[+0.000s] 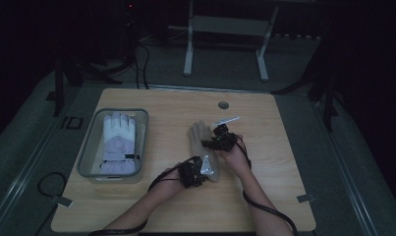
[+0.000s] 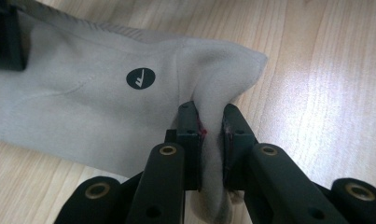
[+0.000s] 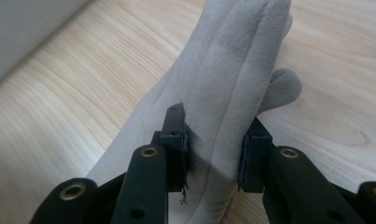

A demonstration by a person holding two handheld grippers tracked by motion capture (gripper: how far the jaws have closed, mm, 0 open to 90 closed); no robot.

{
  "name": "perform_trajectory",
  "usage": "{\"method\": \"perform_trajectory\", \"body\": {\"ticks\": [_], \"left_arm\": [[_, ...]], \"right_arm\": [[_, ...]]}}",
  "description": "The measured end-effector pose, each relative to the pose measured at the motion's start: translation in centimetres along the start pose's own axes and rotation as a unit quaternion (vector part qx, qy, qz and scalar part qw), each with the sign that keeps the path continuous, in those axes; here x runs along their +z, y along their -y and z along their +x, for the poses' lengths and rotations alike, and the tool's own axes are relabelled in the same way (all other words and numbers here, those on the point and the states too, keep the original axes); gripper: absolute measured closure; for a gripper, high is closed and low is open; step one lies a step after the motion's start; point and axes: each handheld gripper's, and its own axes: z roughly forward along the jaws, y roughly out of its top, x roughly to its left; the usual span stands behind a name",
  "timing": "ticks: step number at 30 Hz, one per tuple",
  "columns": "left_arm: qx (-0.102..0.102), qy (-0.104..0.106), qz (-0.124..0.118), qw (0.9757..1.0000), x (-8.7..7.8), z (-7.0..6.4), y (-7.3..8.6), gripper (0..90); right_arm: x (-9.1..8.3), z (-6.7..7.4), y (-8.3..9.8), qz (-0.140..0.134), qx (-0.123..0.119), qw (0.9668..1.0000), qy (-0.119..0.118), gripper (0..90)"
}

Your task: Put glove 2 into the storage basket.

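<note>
Grey glove [image 1: 204,143] lies lengthwise on bench [image 1: 264,196], cuff toward person. Left hand-held gripper [image 2: 209,135] pinches cuff edge; right hand-held gripper [image 3: 212,140] clamps finger end. Bin [image 1: 87,162] off to left.

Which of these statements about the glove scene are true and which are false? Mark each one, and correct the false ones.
1. The left tongs pinch the cuff edge of the grey glove. True.
2. The right tongs hang open above a bare table. False: they grip the grey glove across its finger end.
3. A white glove lies in the grey bin. True.
4. The bin stands at the right side of the wooden table. False: it stands at the left side.
5. The grey glove bears a round black mark. True.
</note>
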Motion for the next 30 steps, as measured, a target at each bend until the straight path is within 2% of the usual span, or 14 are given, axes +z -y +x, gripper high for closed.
{"method": "perform_trajectory", "body": {"ticks": [3,9,17,22,27,30], "left_arm": [[0.002,0.006,0.004,1.0,-0.9,0.3,-0.1,81.4],[0.011,-0.004,0.011,0.9999,-3.1,0.8,0.0,81.5],[0.023,-0.031,0.017,0.9991,-6.1,1.1,0.7,81.6],[0.026,-0.046,0.029,0.9982,-7.5,1.3,1.4,81.6],[0.023,-0.054,0.037,0.9976,-8.8,1.7,2.2,81.6],[0.009,-0.057,0.04,0.9975,-9.5,2.0,2.8,81.7]], "right_arm": [[-0.5,0.5,-0.6,-0.006,-0.007,1.0,-0.004,68.9],[-1.4,1.7,-2.2,-0.019,-0.015,0.9996,-0.011,68.9],[-1.9,3.9,-4.3,-0.04,-0.031,0.9985,-0.021,68.9],[-1.6,5.4,-5.7,-0.043,-0.042,0.9979,-0.026,68.8],[-1.1,6.7,-6.8,-0.045,-0.051,0.9971,-0.033,68.8],[-0.7,7.5,-7.4,-0.049,-0.056,0.9965,-0.037,68.8]]}}
